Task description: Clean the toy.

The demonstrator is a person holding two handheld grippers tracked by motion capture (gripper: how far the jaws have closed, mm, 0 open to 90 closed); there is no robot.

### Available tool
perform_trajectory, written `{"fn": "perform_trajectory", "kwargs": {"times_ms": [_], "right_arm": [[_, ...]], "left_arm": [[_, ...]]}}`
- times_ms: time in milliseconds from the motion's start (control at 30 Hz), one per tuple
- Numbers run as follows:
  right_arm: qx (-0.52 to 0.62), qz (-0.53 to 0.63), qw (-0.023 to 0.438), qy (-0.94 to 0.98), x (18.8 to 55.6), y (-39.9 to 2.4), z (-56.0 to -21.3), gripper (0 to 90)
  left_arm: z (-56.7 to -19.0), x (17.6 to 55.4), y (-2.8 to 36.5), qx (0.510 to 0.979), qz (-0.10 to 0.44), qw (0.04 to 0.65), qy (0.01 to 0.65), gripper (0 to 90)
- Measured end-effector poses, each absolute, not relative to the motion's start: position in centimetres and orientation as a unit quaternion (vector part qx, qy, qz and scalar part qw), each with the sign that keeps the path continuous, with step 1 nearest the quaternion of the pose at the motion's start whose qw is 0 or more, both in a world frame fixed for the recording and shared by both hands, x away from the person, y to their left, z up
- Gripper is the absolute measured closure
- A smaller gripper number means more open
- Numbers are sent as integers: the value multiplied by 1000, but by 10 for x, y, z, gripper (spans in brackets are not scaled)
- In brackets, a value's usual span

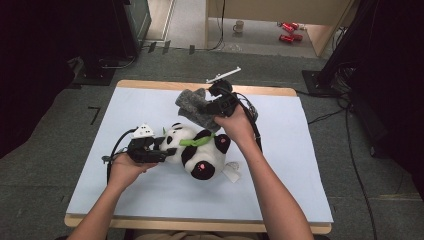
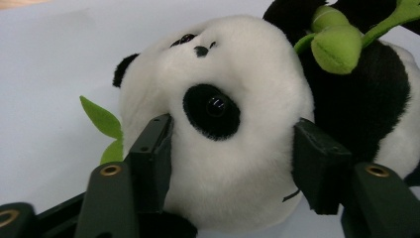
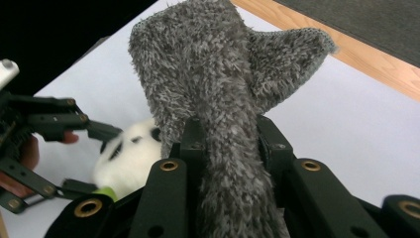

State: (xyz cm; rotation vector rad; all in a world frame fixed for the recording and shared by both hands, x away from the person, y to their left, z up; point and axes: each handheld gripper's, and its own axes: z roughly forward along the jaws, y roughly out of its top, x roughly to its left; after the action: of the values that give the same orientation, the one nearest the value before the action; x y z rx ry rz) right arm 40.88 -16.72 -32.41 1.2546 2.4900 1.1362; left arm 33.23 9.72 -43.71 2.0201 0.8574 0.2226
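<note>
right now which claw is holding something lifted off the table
The right claw, clamped on the fuzzy grey cloth held up; the left claw grips the black-and-white plush panda lying on the table.

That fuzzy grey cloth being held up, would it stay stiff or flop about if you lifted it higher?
Probably floppy: the grey cloth bunches and folds where the right tool pinches it, and its free corner droops sideways. It looks light too, since that narrow pinch holds it off the table. The shaggy pile likely keeps it from slipping.
</note>
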Motion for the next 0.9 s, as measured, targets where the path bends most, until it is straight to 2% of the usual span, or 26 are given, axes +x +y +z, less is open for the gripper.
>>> {"fn": "perform_trajectory", "kwargs": {"times_ms": [467, 900], "right_arm": [[412, 378, 43, 828, 421, -114, -332, 706], [403, 331, 13, 853, 426, -71, -372, 706]], "left_arm": [[-441, 334, 101, 807, 78, 466, 353, 400], [-441, 333, 100, 808, 76, 459, 363, 402]]}}
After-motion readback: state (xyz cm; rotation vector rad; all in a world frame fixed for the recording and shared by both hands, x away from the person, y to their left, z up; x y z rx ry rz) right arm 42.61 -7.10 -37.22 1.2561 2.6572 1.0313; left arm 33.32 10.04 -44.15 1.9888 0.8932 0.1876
